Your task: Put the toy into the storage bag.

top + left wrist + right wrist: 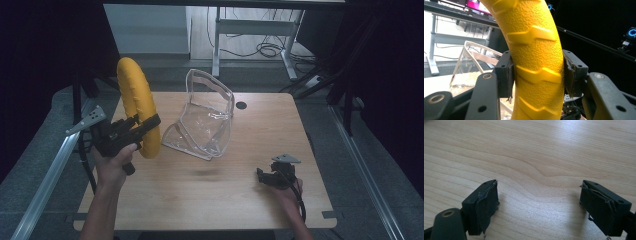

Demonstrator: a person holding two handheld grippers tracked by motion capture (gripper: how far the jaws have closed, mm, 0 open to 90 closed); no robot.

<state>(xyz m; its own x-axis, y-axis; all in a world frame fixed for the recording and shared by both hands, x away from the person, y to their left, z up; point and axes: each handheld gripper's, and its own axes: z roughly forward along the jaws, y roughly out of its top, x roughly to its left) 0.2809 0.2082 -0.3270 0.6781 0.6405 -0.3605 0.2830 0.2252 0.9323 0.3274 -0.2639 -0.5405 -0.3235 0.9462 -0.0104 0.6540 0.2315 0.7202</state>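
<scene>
A yellow ring with a tyre-like tread (137, 102) is held upright above the table's left side, my left gripper (142, 127) shut on its lower part. In the left gripper view the yellow ring (534, 57) runs up between the two black pads (505, 75), which press on both its sides. A clear plastic bag (205, 120) stands open on the table just right of the ring. My right gripper (265, 176) rests low at the table's right front, open; in the right gripper view its fingers (485, 205) stand wide apart over bare wood.
The wooden table (220, 200) has a round cable hole (241, 105) near its back edge. A metal rail (45, 180) runs along the left side. Desk legs and cables (270, 47) stand beyond the table. Dark curtains hang on both sides.
</scene>
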